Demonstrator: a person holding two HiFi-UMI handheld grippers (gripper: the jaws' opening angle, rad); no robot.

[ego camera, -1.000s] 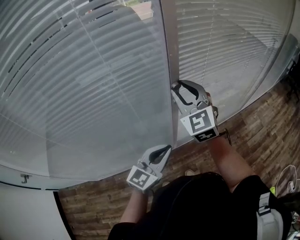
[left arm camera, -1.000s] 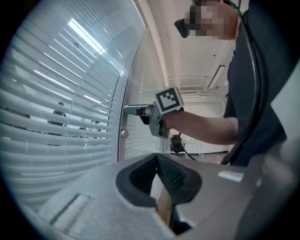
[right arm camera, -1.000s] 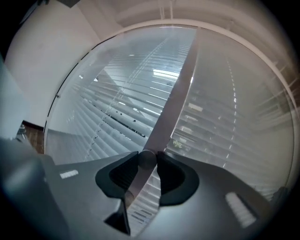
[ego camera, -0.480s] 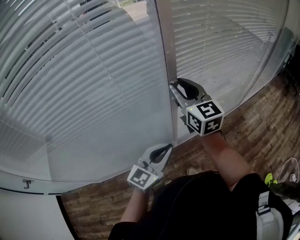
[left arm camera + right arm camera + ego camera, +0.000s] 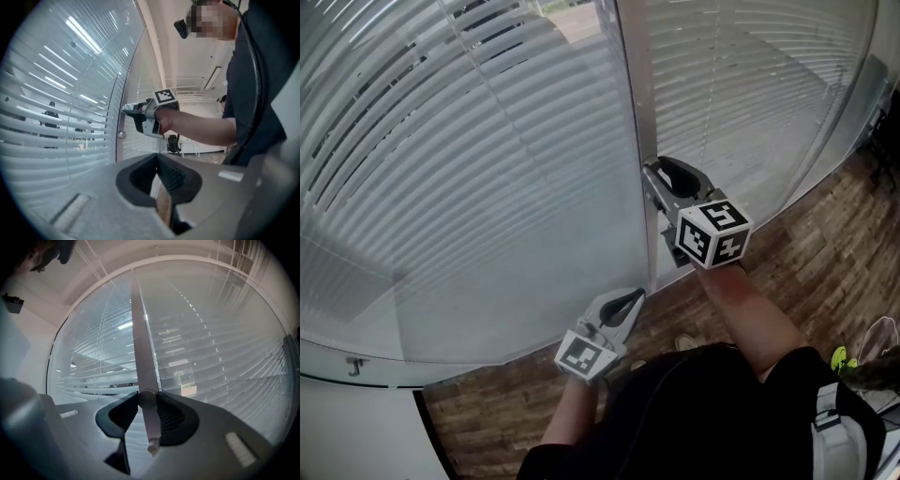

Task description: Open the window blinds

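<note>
White slatted blinds (image 5: 487,169) cover the left pane, and a second set (image 5: 741,84) covers the right pane. A grey mullion (image 5: 639,112) stands between them. In the right gripper view the thin grey tilt wand (image 5: 140,348) hangs in front of the glass. My right gripper (image 5: 147,399) is shut on the wand near its lower end, and in the head view that gripper (image 5: 652,174) reaches level up to the mullion. My left gripper (image 5: 633,298) sits lower, close to the left blind's bottom corner. It (image 5: 157,159) is shut with nothing in it.
Wood-plank floor (image 5: 825,262) runs under the window to the right. A white wall panel with a small hook (image 5: 353,364) lies at the lower left. The person's dark torso (image 5: 703,412) fills the bottom of the head view.
My right gripper has rolled about its own axis with the wand in it; its marker cube shows different faces. The left blind's slats show slightly wider gaps. The left gripper stayed put.
</note>
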